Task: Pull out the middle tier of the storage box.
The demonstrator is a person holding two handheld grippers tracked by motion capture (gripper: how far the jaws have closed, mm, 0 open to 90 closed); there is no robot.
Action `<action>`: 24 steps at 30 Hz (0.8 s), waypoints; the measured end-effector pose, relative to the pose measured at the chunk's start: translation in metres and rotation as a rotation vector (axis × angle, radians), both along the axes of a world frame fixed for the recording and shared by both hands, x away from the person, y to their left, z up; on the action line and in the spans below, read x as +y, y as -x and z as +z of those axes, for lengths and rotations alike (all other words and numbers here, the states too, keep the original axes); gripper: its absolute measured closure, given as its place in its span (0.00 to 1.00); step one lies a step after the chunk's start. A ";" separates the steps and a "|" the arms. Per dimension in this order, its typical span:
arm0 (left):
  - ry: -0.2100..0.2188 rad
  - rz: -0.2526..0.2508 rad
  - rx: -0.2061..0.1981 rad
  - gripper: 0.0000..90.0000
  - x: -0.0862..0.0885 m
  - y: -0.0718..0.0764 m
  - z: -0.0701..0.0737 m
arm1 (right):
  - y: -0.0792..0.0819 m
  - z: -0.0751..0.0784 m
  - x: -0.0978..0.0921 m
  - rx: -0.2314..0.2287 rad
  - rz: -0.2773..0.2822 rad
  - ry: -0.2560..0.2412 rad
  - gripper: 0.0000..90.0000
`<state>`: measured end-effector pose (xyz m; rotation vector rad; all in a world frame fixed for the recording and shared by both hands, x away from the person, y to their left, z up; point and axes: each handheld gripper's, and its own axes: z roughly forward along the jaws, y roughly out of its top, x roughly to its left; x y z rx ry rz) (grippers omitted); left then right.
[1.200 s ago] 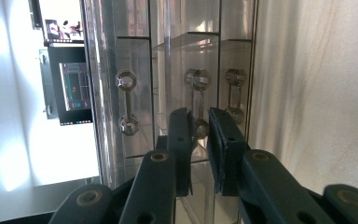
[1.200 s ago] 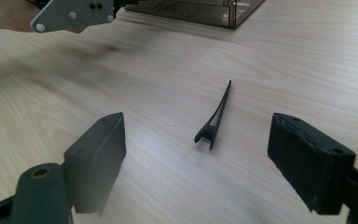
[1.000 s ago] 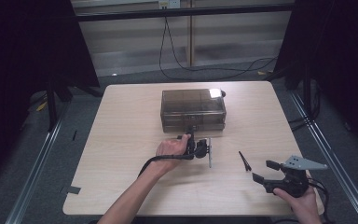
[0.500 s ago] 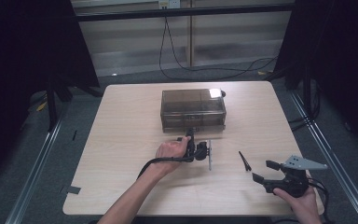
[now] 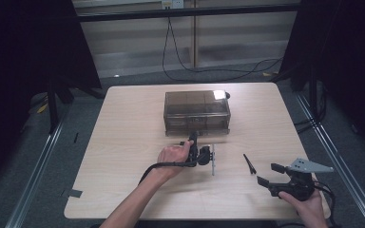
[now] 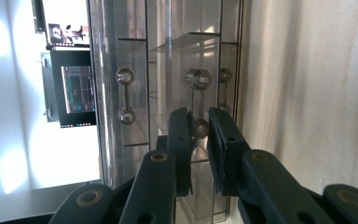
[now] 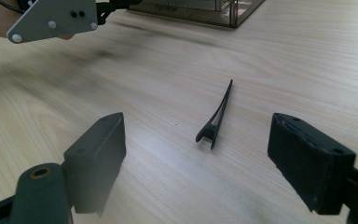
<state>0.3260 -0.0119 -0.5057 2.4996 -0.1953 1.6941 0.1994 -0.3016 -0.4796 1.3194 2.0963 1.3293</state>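
A smoky clear plastic drawer box [image 5: 197, 111] stands mid-table. My left gripper [image 5: 193, 138] is turned on its side at the box's front. In the left gripper view, my left gripper [image 6: 200, 133] has its jaws shut on a clear bar handle [image 6: 198, 88] of the box [image 6: 168, 46]. A pair of black tweezers [image 5: 249, 164] lies on the wood to the right. My right gripper [image 5: 270, 174] rests near the front right corner, wide open, with nothing held. In the right gripper view, my right gripper [image 7: 196, 136] has the tweezers [image 7: 219, 112] lying just ahead between its jaws.
A second bar handle [image 6: 126, 95] sits beside the gripped one. The left gripper's grey plate [image 7: 51, 18] and the box's corner [image 7: 214, 9] appear far off in the right gripper view. The wooden table [image 5: 123, 142] has dark floor and cables behind it.
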 end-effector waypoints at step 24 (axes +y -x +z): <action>-0.004 -0.017 -0.006 0.89 0.003 0.013 0.000 | 0.000 0.000 0.000 0.001 0.004 0.002 0.22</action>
